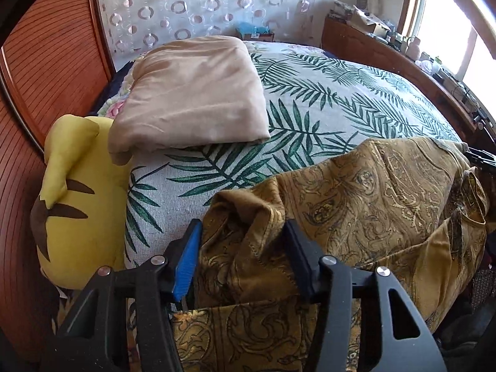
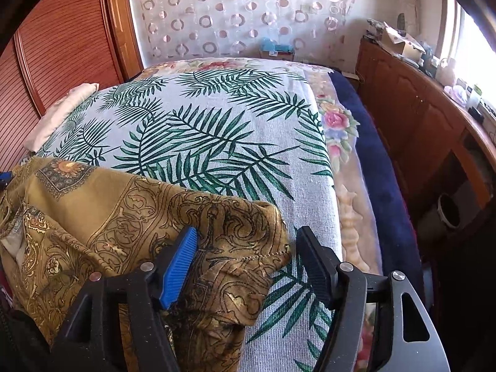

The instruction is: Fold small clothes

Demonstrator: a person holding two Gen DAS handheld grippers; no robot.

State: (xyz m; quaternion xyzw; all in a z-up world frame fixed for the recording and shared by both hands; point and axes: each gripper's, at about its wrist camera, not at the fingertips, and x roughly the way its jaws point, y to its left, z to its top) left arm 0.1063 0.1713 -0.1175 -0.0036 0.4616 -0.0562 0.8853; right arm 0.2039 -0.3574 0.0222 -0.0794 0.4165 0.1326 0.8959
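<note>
Left wrist view: left gripper (image 1: 240,259) has bunched corner of gold shirt (image 1: 365,198) between jaws, pads touching cloth; shirt lies crumpled on bed (image 1: 217,183). Grip looks loose, corner could slip out

Right wrist view: right gripper (image 2: 248,262) wide, blue pad beside sleeve, other pad clear of it. Could miss cloth, pinch bedcover instead

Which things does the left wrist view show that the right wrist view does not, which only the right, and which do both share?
Only the left wrist view: a yellow plush toy with brown stripes at the bed's edge, partly under the folded beige blanket.

Only the right wrist view: the navy blanket with a rose border hanging down the bed's side, and a dark round bin by the wooden cabinet.

Both: the palm-leaf bedspread, the gold paisley garment, the circle-patterned curtain, the window.
</note>
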